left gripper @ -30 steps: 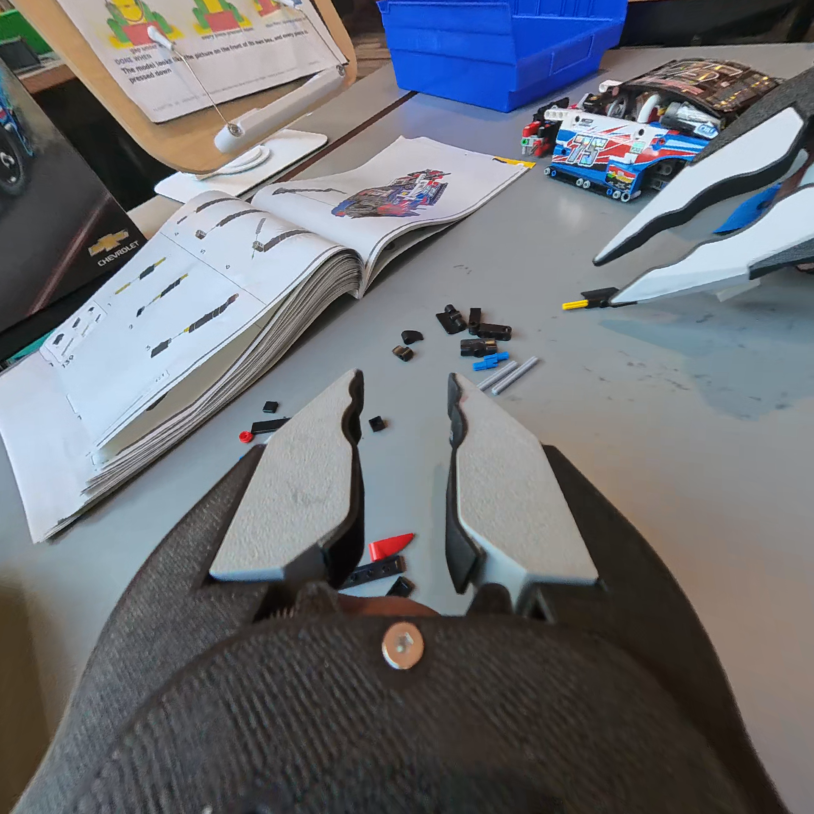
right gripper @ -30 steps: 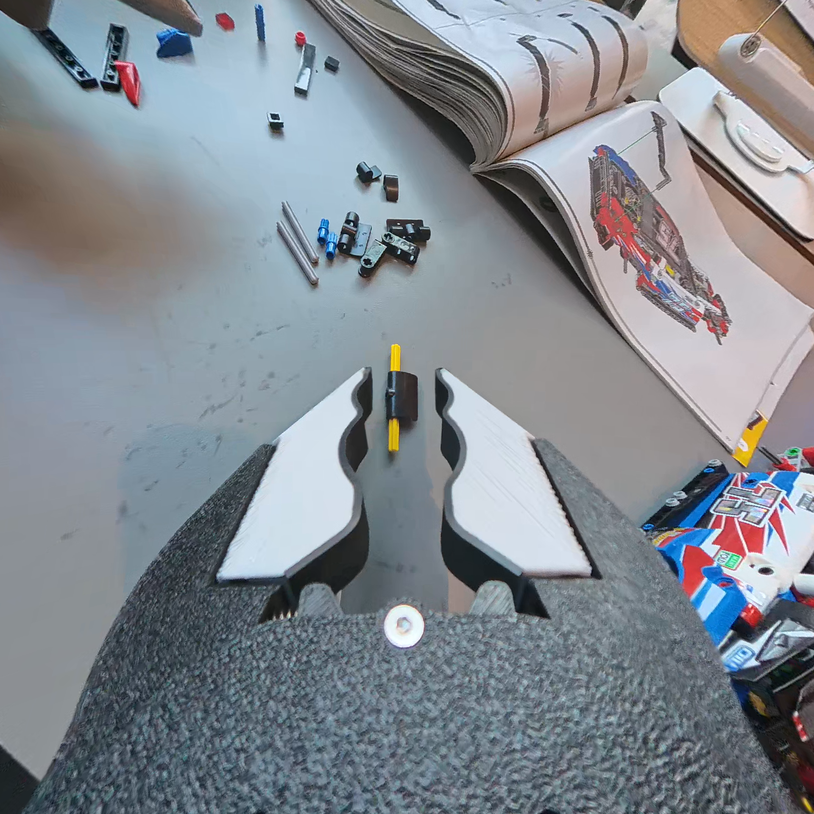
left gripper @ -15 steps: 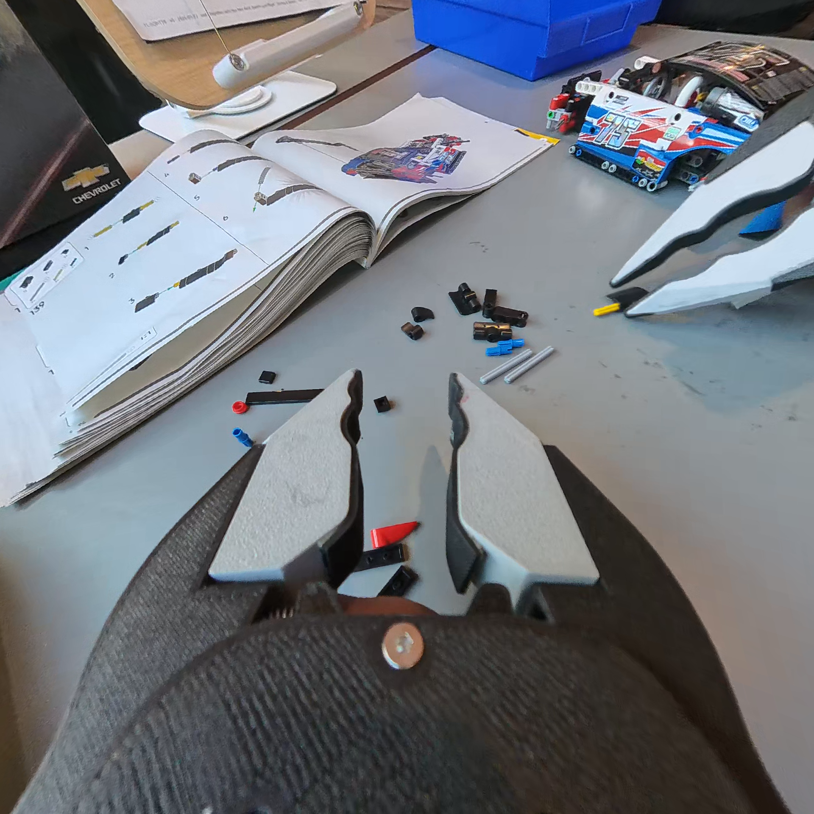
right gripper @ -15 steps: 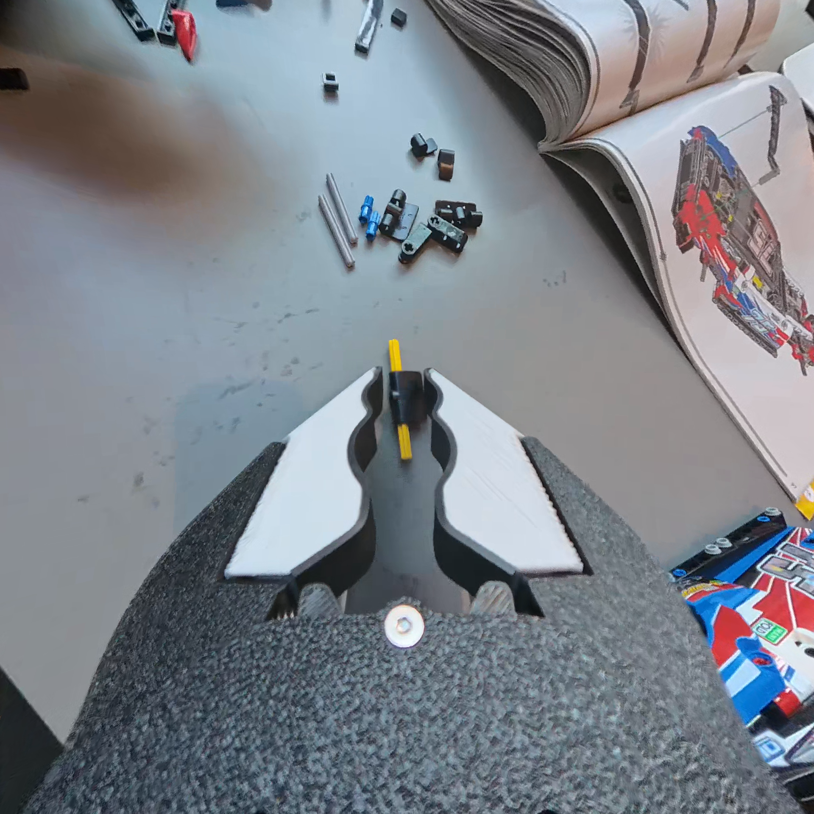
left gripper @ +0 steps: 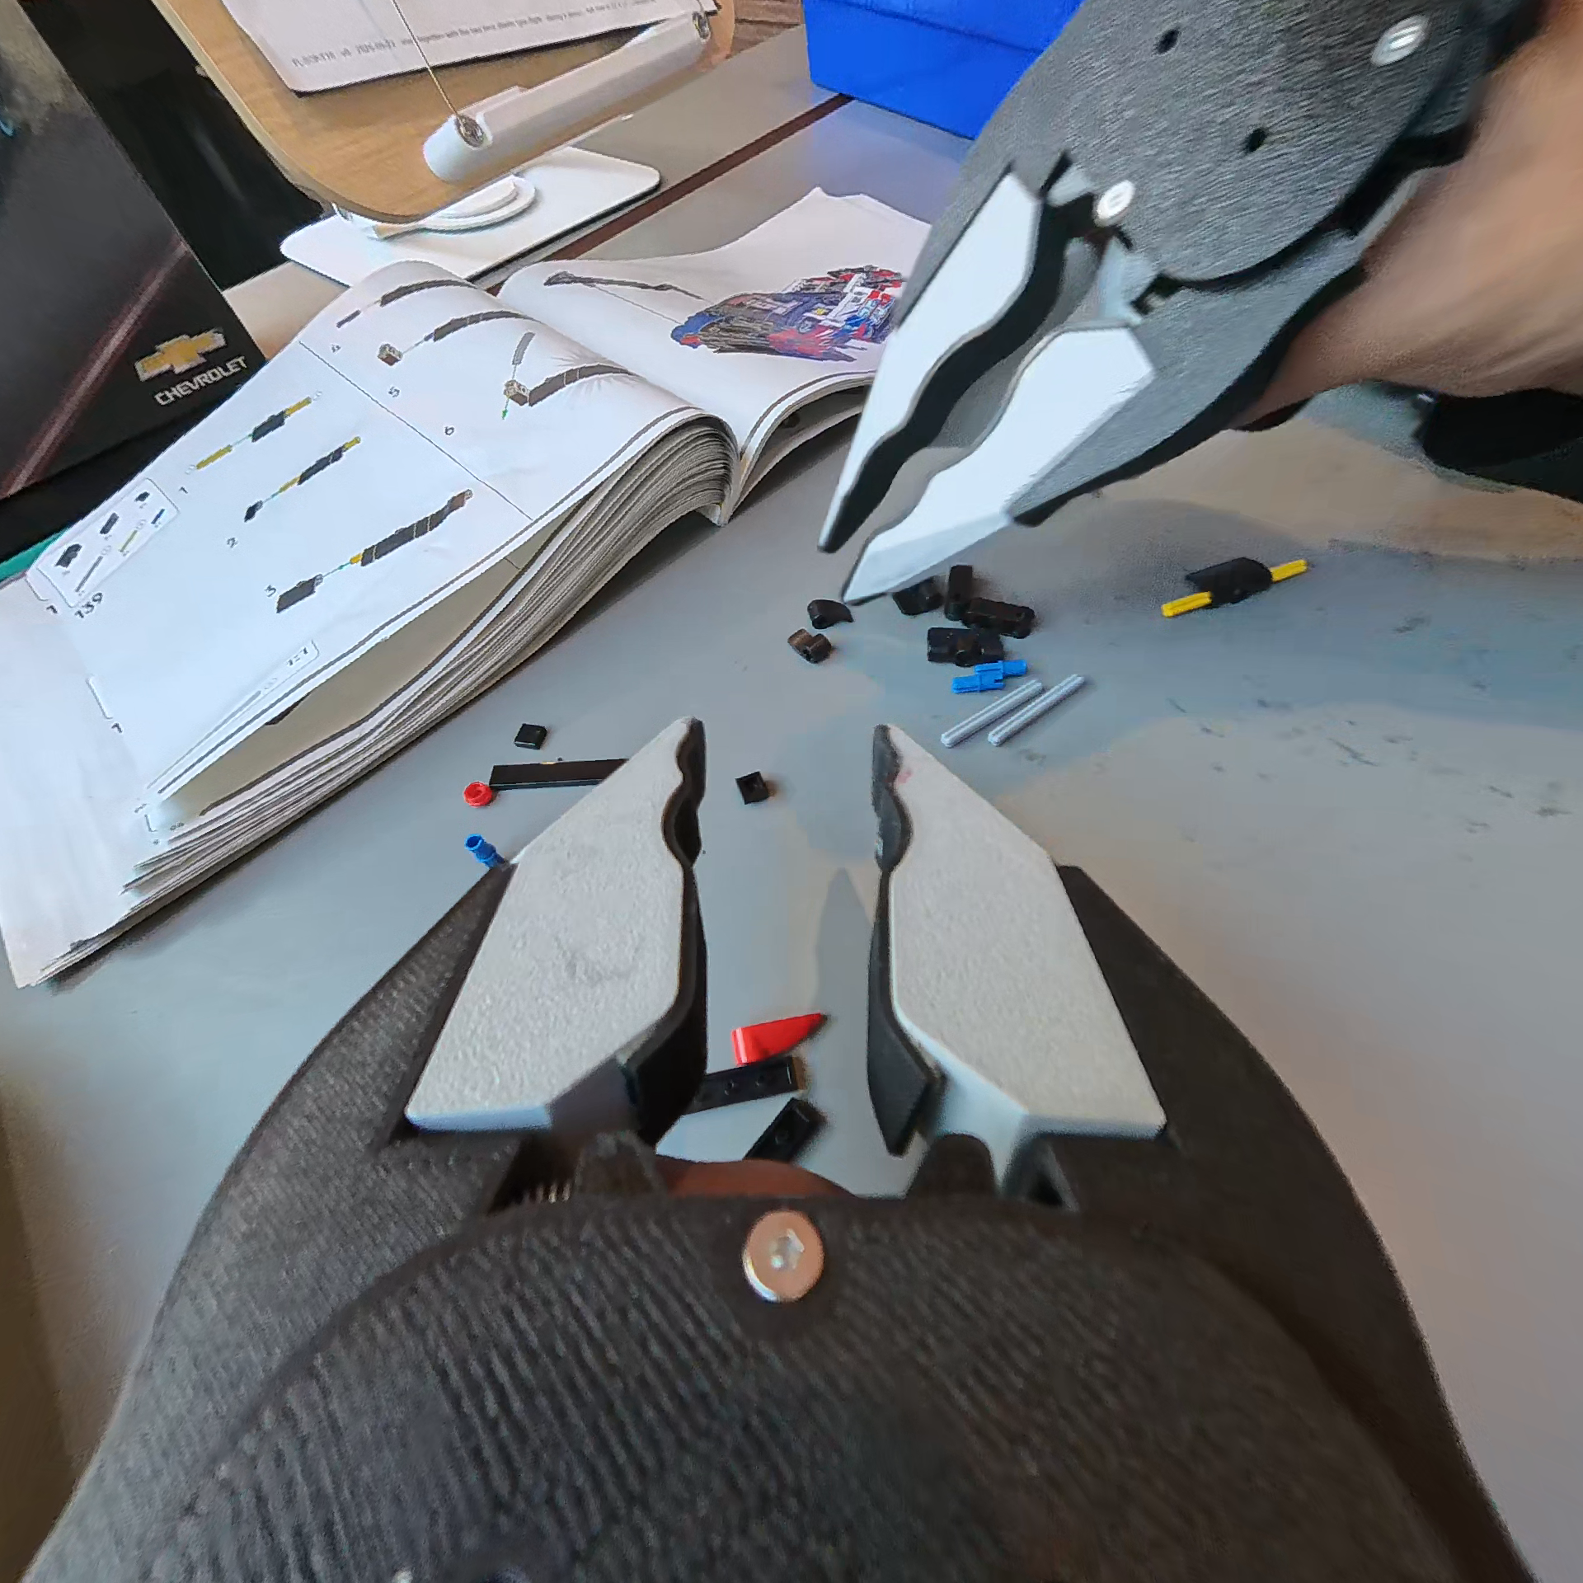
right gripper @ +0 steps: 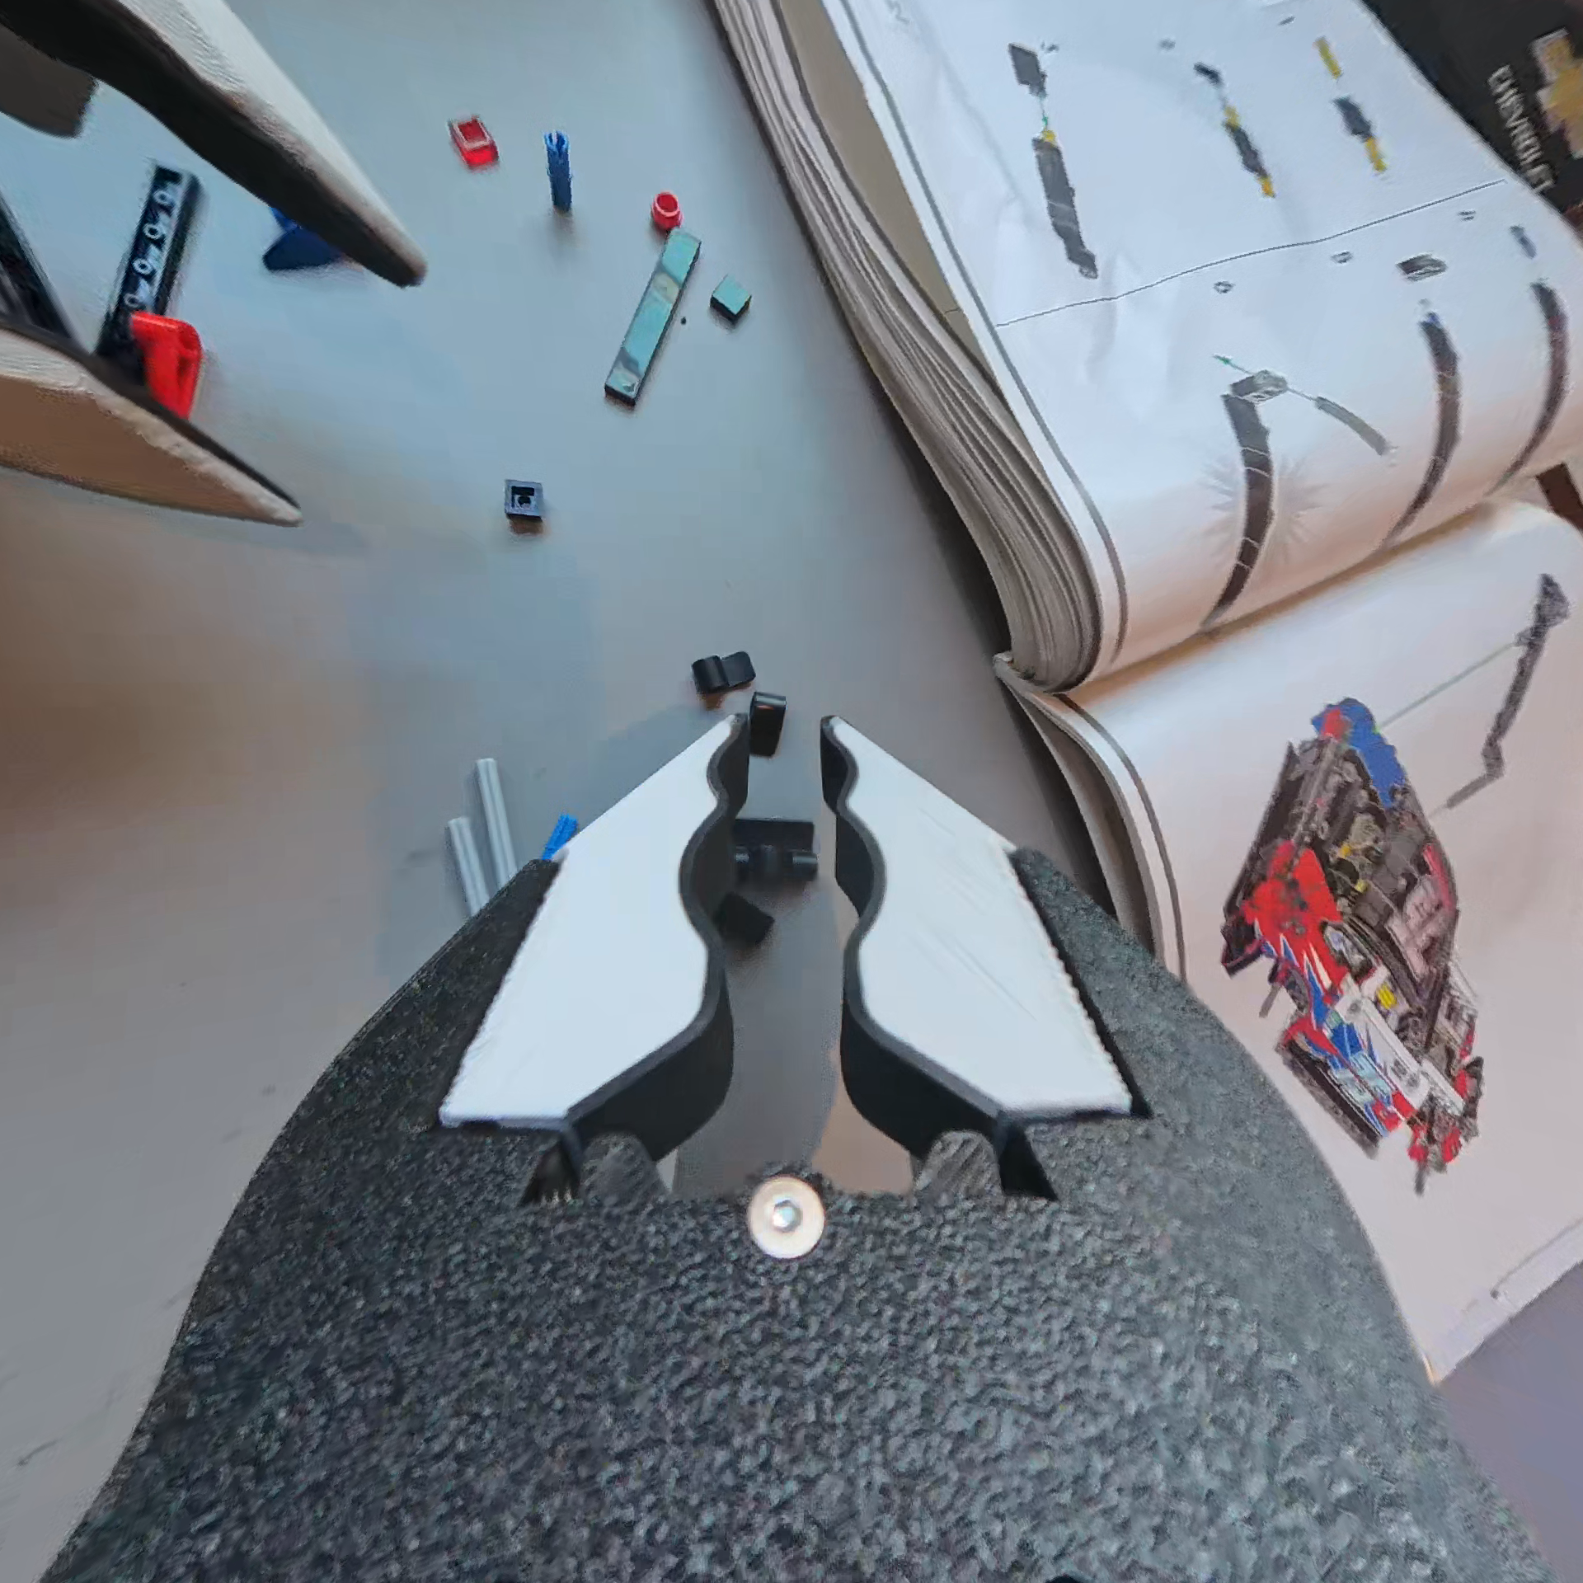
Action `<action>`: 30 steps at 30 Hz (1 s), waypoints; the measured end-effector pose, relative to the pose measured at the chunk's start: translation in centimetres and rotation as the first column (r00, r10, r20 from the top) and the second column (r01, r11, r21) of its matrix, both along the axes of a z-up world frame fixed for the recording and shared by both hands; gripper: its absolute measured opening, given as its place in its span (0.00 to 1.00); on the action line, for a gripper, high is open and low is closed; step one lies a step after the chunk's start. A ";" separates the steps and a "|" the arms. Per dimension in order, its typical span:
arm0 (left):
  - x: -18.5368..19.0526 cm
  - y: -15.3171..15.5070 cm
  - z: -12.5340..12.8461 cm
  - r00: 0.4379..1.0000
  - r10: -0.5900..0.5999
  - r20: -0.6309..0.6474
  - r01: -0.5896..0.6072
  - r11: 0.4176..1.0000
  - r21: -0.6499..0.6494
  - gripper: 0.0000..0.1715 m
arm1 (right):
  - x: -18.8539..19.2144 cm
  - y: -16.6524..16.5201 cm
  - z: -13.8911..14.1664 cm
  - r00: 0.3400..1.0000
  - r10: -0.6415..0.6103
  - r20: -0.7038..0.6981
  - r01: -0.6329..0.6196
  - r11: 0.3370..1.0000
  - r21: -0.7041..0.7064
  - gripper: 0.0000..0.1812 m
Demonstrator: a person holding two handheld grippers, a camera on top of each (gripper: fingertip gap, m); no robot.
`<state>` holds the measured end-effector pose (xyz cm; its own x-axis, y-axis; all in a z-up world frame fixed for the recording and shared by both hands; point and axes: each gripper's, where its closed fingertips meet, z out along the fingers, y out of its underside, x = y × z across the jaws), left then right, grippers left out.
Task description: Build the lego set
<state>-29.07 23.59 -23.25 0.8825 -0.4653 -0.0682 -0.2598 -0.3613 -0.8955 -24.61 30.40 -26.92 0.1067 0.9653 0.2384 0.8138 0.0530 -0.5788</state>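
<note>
Right wrist view, right gripper (right gripper: 779,728) spread and empty over black connector cluster (right gripper: 767,857) on grey table (right gripper: 257,771), left gripper (left gripper: 788,745) spread above red wedge (left gripper: 775,1035), yellow axle piece (left gripper: 1233,584) lying apart, instruction booklet (left gripper: 428,480) open.

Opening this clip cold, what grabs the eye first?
The right gripper, jaws open, dips into a cluster of small black pieces beside the open instruction booklet. The left gripper hovers open above a red wedge piece, and a yellow axle with a black connector lies alone to the right.
</note>
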 end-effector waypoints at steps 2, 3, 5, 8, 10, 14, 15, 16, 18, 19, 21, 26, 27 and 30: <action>0.2 -0.1 -0.1 1.000 -0.008 -0.006 0.008 1.000 -0.003 0.21 | -0.2 0.1 -0.9 0.999 0.013 0.033 -0.012 1.000 -0.023 0.09; 0.2 -0.1 -0.1 1.000 -0.010 -0.008 0.010 1.000 -0.003 0.21 | -0.2 0.1 -1.2 0.999 0.019 0.045 -0.017 0.999 -0.032 0.09; 0.4 -0.2 0.1 1.000 -0.017 -0.006 0.017 1.000 0.000 0.21 | -0.7 0.0 -1.2 0.999 0.032 0.023 -0.030 0.998 -0.056 0.05; 0.4 -0.2 0.1 1.000 -0.021 -0.007 0.021 1.000 0.002 0.21 | -0.5 -0.2 -1.1 0.999 0.036 0.030 -0.034 0.996 -0.077 0.04; 0.4 -0.2 0.1 1.000 -0.022 -0.008 0.022 1.000 0.003 0.21 | -0.1 -0.7 -0.3 0.999 0.036 0.013 -0.035 0.997 -0.064 0.04; 0.6 -0.3 0.1 1.000 -0.027 -0.014 0.027 1.000 0.006 0.21 | 1.4 -4.7 1.8 0.987 0.158 -0.042 -0.159 0.987 -0.025 0.03; 0.7 -0.3 0.1 0.999 -0.029 -0.016 0.029 1.000 0.005 0.21 | 2.0 -5.8 1.7 0.980 0.199 -0.026 -0.199 0.980 -0.005 0.04; 0.8 -0.3 0.1 0.999 -0.032 -0.017 0.032 0.999 0.006 0.21 | 2.8 -6.7 1.5 0.973 0.231 0.001 -0.231 0.973 0.018 0.04; 1.0 -0.4 0.0 0.999 -0.038 -0.020 0.039 0.999 0.003 0.21 | 4.1 -8.2 0.6 0.958 0.279 0.061 -0.282 0.958 0.058 0.04; 1.1 -0.4 0.0 0.999 -0.044 -0.021 0.044 0.999 0.003 0.21 | 4.6 -8.6 0.1 0.953 0.291 0.086 -0.298 0.952 0.075 0.04; 1.4 -0.5 0.0 0.998 -0.052 -0.026 0.052 0.999 0.010 0.21 | 5.1 -9.5 -0.4 0.941 0.322 0.101 -0.330 0.941 0.078 0.04; 1.4 -0.5 -0.3 0.996 -0.056 -0.075 0.058 0.998 0.023 0.21 | 4.9 -9.5 -1.1 0.938 0.333 0.099 -0.340 0.938 0.072 0.04; 1.3 -0.5 -0.4 0.995 -0.053 -0.085 0.055 0.998 0.024 0.20 | 4.8 -9.2 -1.1 0.943 0.318 0.099 -0.326 0.942 0.079 0.04; 1.2 -0.4 -0.4 0.995 -0.052 -0.085 0.055 0.998 0.026 0.20 | 4.7 -8.5 -0.5 0.958 0.277 0.069 -0.283 0.954 0.096 0.04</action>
<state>-27.88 23.18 -23.62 0.8469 -0.5085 -0.1555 -0.3532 -0.3194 -0.8793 -19.94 21.88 -27.42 -0.1802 0.9240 0.3372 0.7874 0.3410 -0.5136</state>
